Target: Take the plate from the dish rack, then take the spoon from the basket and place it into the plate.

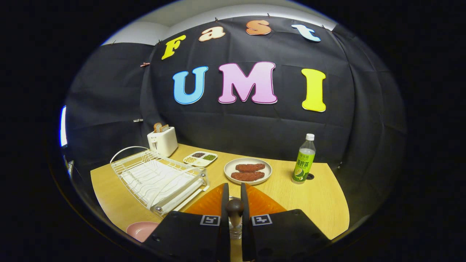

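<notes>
The claw (235,203) pinches a dark round-ended spoon handle (235,208) between nearly closed fingers, over an orange basket (262,203). The pink plate (140,229) lies on the desk (320,196) just beside the white dish rack (156,178).

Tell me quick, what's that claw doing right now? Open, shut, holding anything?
Claw: nearly closed, its two fingers close on either side of a dark round-tipped handle, probably the spoon's, above a glass. Whether both fingers actually press on it cannot be told.
</notes>
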`<state>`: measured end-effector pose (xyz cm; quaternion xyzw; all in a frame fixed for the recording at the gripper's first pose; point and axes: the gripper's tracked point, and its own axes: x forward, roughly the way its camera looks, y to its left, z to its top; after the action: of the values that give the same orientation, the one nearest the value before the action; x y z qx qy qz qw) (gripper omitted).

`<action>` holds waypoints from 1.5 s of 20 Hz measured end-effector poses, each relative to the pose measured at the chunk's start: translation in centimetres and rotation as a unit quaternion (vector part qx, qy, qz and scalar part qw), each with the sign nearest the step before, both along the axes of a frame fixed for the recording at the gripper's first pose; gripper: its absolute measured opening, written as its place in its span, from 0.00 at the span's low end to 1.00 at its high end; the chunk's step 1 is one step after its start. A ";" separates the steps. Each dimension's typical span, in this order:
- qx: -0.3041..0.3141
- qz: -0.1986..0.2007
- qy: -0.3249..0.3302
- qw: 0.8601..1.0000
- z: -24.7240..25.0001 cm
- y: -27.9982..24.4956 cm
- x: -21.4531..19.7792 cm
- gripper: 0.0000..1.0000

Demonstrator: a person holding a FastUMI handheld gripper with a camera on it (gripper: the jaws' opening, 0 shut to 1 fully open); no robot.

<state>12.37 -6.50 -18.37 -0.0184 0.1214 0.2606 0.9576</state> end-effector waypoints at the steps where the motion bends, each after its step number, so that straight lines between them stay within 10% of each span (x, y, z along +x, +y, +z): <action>1: -0.003 0.002 -0.004 1.000 0.8 0.2 -0.1 0.16; 11: -0.012 -0.012 0.026 1.000 5.0 3.6 -5.5 0.16; 30: 0.023 -0.055 0.069 0.996 -5.2 11.5 -10.2 0.17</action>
<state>2.17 5.03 -23.58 0.0283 0.1823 0.2106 0.9600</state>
